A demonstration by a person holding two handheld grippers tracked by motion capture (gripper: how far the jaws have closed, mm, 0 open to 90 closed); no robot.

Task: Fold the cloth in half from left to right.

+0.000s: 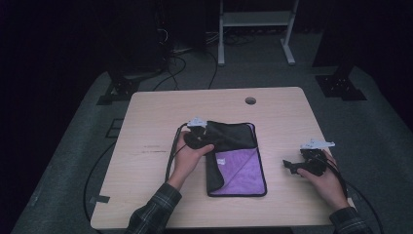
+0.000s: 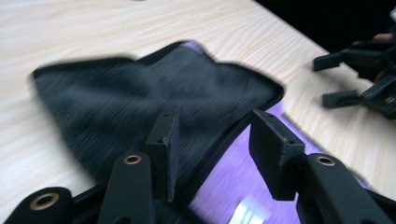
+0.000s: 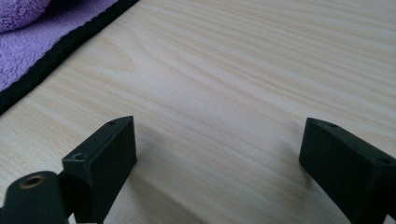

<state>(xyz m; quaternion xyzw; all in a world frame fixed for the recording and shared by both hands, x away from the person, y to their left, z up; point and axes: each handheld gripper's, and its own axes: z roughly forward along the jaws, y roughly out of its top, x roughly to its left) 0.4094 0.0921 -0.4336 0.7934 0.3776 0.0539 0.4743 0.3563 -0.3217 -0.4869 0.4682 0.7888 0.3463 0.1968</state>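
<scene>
the purple-and-black microfiber cloth (image 1: 238, 161) lies half folded mid-desk (image 1: 146, 122). the left gripper (image 2: 215, 149) hovers over its black flap, fingers apart, holding nothing. the right gripper (image 1: 292, 165) waits open beside it. soft, light, floppy: best pinched at a bound corner.

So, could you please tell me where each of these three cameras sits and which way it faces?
High view: above the person's side, looking forward and down on the table; both forearms, left gripper and right gripper show.
Left gripper view: rides the left gripper, looking along its parted jaws over the cloth; the right gripper shows farther off.
Right gripper view: rides the right gripper, facing bare table between open jaws.
Shared: all three show the purple-and-black cloth.
</scene>
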